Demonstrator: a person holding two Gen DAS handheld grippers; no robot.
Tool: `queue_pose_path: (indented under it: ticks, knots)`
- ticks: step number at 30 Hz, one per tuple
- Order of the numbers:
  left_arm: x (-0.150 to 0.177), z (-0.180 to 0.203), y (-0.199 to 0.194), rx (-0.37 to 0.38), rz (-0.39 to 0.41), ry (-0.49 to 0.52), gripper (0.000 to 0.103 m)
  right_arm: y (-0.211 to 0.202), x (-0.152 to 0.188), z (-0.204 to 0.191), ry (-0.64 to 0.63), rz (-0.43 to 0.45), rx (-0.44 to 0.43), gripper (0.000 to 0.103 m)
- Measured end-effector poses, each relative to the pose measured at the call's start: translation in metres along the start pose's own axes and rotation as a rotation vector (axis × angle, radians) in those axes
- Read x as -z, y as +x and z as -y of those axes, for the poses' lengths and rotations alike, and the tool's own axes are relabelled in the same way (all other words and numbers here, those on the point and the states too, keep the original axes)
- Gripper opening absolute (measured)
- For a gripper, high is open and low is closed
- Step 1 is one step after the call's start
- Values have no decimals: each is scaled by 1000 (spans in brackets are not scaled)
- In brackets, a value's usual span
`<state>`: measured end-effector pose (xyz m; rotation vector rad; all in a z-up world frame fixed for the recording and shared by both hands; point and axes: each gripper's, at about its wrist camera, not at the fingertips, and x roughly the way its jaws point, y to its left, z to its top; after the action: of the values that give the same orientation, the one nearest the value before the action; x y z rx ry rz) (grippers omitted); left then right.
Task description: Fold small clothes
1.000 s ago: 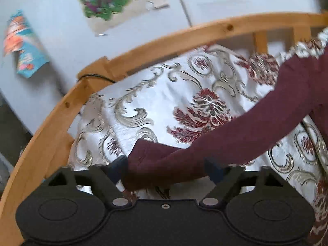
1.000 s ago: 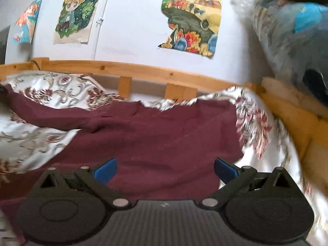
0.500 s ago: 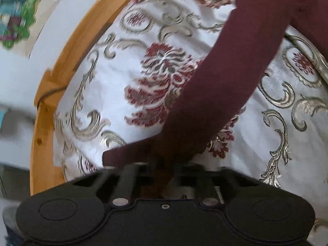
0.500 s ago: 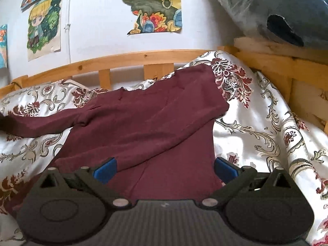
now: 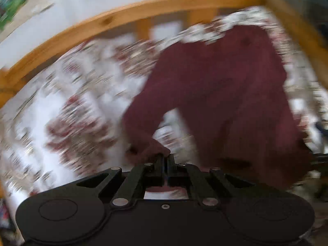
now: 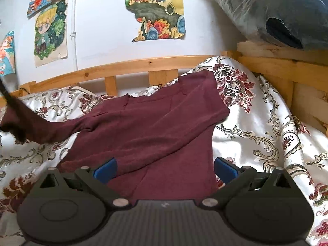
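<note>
Since a moment ago, sleeve cuff (image 5: 147,149) lifted off the floral bedspread (image 5: 67,110) and swung inward, blurring the left view. Left gripper (image 5: 165,157) clamped narrow on that cuff, sleeve arching back to the maroon sweater (image 6: 147,127). Sweater spread flat across the bedspread, near the wooden bed rail (image 6: 127,67). Right gripper (image 6: 165,169) spread wide, holding nothing, hem lying between its blue pads (image 6: 105,168).

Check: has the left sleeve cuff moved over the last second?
Yes. The left gripper, shut on the cuff, has carried it from near the wooden rail toward the sweater body.
</note>
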<state>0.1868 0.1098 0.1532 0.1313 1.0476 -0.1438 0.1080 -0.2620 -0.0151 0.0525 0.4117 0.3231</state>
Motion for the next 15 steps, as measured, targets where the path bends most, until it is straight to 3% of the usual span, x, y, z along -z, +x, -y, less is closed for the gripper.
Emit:
queue_pose_path:
  ticks: [3, 8, 10, 15]
  knots:
    - [-17, 42, -4, 75, 26, 53, 1, -4, -3, 3, 21, -1, -62, 103]
    - [-40, 103, 7, 172, 42, 155, 1, -12, -7, 5, 35, 18, -317, 103]
    - [-48, 122, 18, 201, 39, 181, 1, -14, -7, 1, 17, 21, -377, 103]
    - [-61, 161, 51, 251, -1, 235, 1, -13, -4, -15, 7, 31, -423, 103]
